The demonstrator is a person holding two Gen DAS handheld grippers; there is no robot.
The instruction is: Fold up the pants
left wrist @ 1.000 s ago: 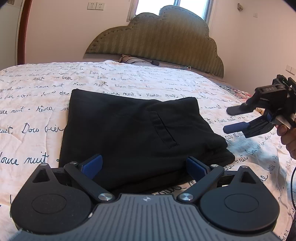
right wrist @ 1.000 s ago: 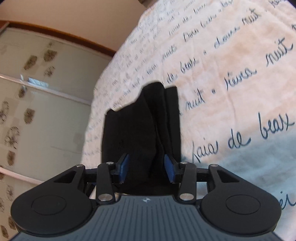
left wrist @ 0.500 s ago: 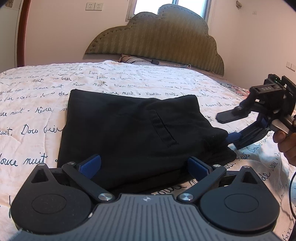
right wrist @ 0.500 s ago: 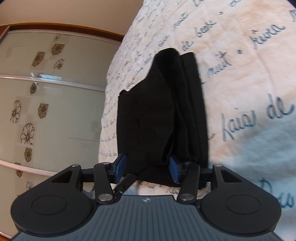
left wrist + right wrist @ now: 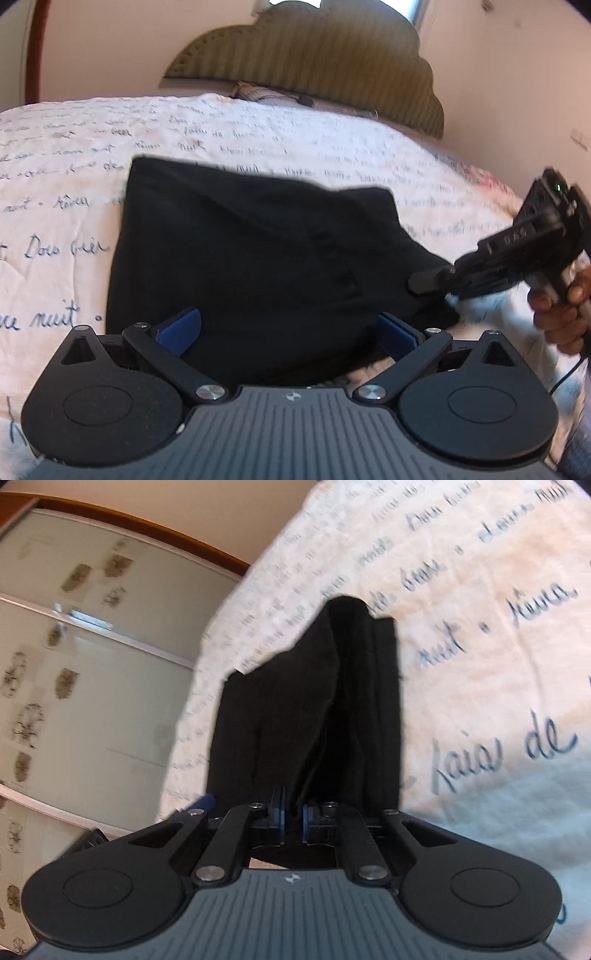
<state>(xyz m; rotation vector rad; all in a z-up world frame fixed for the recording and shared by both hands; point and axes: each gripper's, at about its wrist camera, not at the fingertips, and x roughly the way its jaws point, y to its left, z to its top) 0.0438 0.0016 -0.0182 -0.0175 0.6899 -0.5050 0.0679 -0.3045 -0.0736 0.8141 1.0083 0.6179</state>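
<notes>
- Two grippers – our right gripper [image 5: 292,818] pinches the pants [image 5: 251,258] at their corner; the left gripper [image 5: 288,328] gapes wide.
- Pants lie folded on the bed [image 5: 258,125].
- Soft, limp cloth – we judge edges grip best.

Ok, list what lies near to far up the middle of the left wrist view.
Left gripper → black pants → script-printed bedspread → padded headboard → wall.

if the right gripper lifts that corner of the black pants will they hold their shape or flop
Probably flop: the black pants lie soft and creased, and folds bunch where the right gripper pinches them. The stacked layers look loose, so they may slide apart. Likely light; the bedspread barely dents.
</notes>
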